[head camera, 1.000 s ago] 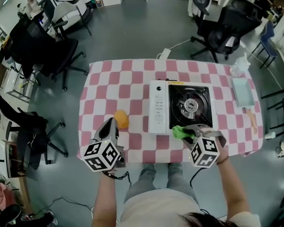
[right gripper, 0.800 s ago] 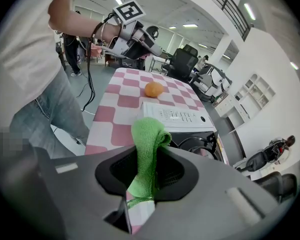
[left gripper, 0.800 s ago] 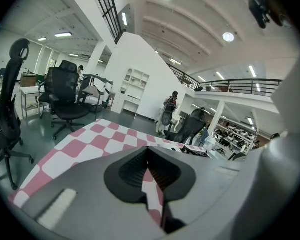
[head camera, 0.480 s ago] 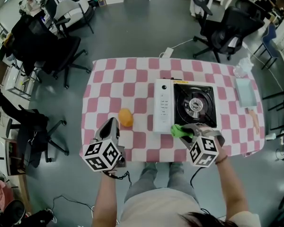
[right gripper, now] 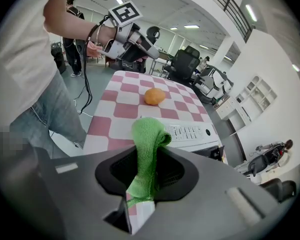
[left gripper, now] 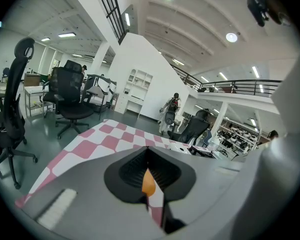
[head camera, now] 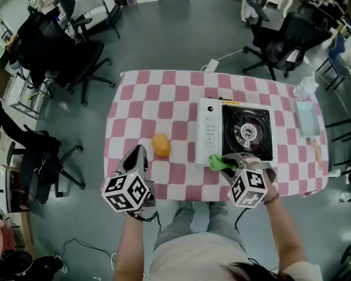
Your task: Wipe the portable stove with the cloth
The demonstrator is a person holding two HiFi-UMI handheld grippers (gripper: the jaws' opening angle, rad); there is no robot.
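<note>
The portable stove (head camera: 236, 132) lies on the pink-checked table (head camera: 164, 92), with a white control panel (right gripper: 190, 132) on its left and a black burner (head camera: 247, 133) on its right. My right gripper (head camera: 229, 163) is shut on a green cloth (right gripper: 146, 156), which hangs over the stove's near left corner (head camera: 219, 162). My left gripper (head camera: 138, 158) is held at the table's near left edge, its jaws closed with nothing between them. An orange fruit (head camera: 160, 144) lies just beyond it, seen through the jaw gap as a sliver (left gripper: 148, 183).
A pale blue tray (head camera: 308, 117) and a clear plastic bag (head camera: 305, 87) sit at the table's right end. Office chairs (head camera: 76, 57) stand left and behind the table. A white power strip (head camera: 212, 65) with a cable lies on the floor behind.
The view has drifted, so the table and stove appear a little further right. The right gripper with the cloth stays at the stove's near left corner. The left gripper has not moved.
</note>
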